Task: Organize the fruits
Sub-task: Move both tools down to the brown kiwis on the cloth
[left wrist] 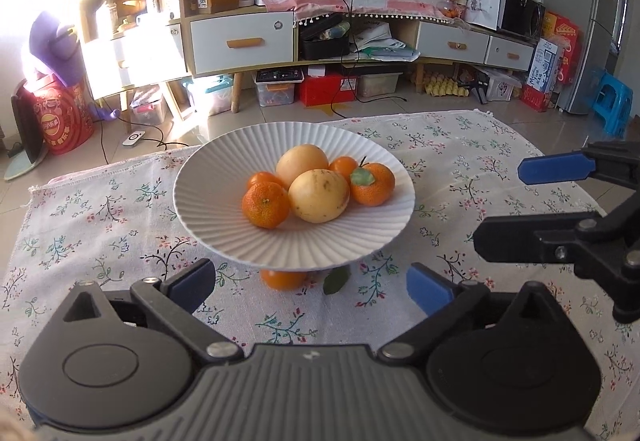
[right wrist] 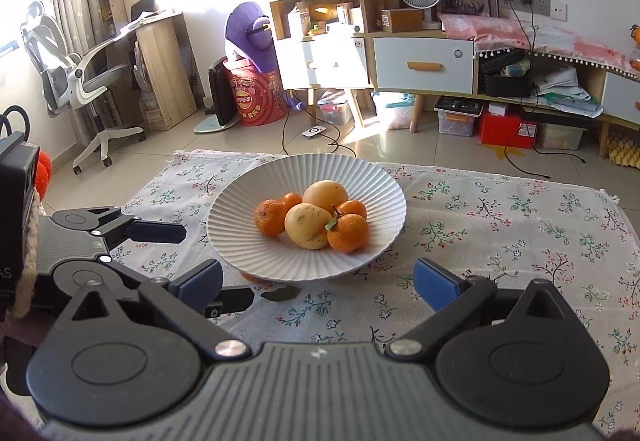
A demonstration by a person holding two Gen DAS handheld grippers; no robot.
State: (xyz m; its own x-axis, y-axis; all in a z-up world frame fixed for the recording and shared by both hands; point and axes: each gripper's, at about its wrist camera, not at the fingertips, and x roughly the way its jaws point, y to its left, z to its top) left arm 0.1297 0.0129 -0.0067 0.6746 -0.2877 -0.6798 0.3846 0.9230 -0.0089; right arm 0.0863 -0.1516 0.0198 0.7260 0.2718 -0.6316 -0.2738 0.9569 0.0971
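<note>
— Fruits fill the white ribbed plate (left wrist: 208, 201) at the centre of both views: two pale yellow round fruits (left wrist: 319, 195) and four mandarins, one with a green leaf (left wrist: 372, 183) on the plate's right side.

— Anything off the plate?

— One more mandarin (left wrist: 282, 278) lies on the floral tablecloth (left wrist: 100, 225), partly tucked under the plate's near rim, with a loose green leaf (left wrist: 336, 279) just beside it (in the right wrist view only an orange sliver of it shows below the rim).

— And the fingers?

— The left gripper (left wrist: 310, 283) has its blue-padded fingers spread wide with nothing between them, at the bottom of its own frame, in front of the plate. The right gripper (right wrist: 318, 281) is likewise wide and empty, near the plate's front rim.

— Can each see the other?

— Yes. The right one reaches in from the right edge of the left view, and the left one sits at the left edge of the right view, both beside the plate above the tabletop.
</note>
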